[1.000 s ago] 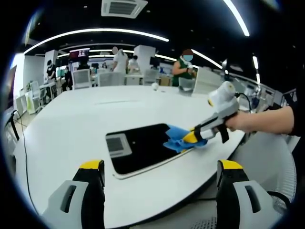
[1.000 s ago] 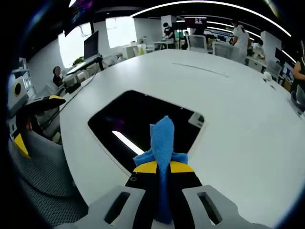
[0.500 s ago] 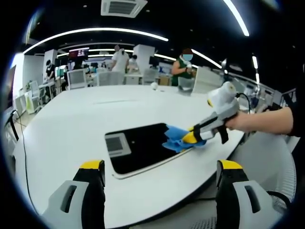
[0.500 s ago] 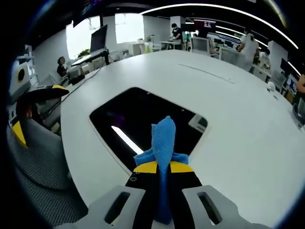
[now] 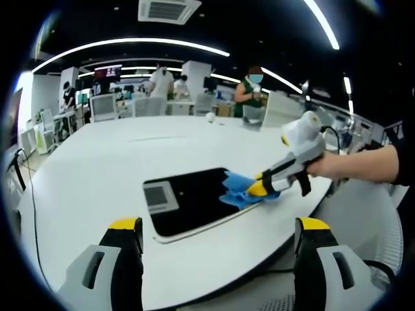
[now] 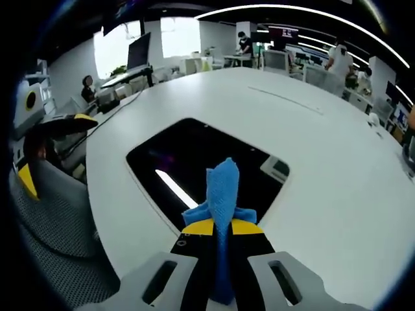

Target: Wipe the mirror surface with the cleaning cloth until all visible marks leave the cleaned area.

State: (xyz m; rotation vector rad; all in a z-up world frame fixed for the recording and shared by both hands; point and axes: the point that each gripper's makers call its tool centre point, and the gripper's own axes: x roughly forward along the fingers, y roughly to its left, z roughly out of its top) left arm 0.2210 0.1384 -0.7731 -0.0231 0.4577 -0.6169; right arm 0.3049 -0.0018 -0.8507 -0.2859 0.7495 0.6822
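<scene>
Left gripper (image 5: 217, 227): two light-grey moulded jaws, each with a slotted cutout and a yellow cap over a black tip. Right gripper (image 6: 222, 227): same grey jaws with slots, black inner faces, yellow tip bands. From the left gripper view, the right gripper shows a grey-white body, rounded white top, black pistol handle, black cable, and a dark sleeve (image 5: 403, 155) at the wrist.

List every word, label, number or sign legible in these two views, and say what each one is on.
None can be read.
Wall screen at the back of the room: coloured content, too small and blurred to read.
Mirror on the white table: it reflects ceiling fixtures, no text.
Blue cleaning cloth in the right gripper: no print.
Left gripper: yellow tips, no markings visible.
</scene>
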